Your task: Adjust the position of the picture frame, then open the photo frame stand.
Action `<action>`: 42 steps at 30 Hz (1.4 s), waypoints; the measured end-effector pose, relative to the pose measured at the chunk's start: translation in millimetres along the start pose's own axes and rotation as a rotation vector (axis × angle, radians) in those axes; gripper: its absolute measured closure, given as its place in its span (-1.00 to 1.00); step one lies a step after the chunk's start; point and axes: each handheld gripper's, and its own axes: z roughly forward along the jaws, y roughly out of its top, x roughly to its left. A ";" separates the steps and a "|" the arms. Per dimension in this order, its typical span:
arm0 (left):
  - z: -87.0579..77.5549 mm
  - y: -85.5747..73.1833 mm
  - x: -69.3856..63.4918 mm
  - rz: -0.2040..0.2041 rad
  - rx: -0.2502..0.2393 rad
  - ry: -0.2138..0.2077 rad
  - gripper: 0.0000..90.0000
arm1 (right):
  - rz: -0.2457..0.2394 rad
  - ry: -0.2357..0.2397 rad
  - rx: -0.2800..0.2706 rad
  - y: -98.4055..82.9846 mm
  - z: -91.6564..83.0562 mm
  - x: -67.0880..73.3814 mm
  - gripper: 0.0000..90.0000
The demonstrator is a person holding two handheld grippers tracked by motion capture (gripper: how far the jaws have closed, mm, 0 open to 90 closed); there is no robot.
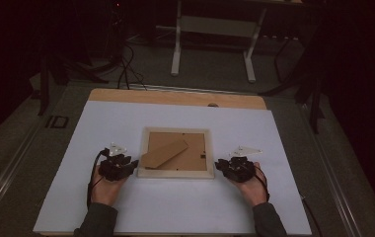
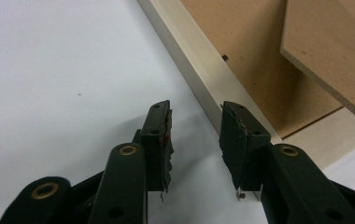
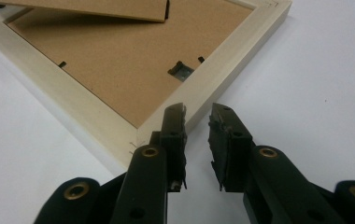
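A picture frame is laid face-down mid-table, its cardboard stand propped up. The left gripper and right gripper are parked at its near corners, jaws partly apart, nothing gripped.

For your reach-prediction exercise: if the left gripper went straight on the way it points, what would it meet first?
Most likely the frame's pale wooden edge, just ahead of the left gripper's open jaws; depth is unclear.
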 end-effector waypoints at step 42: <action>-32.6 18.6 9.1 -0.081 -0.096 -0.125 0.25 | -0.005 0.036 0.020 -2.2 3.1 -2.3 0.58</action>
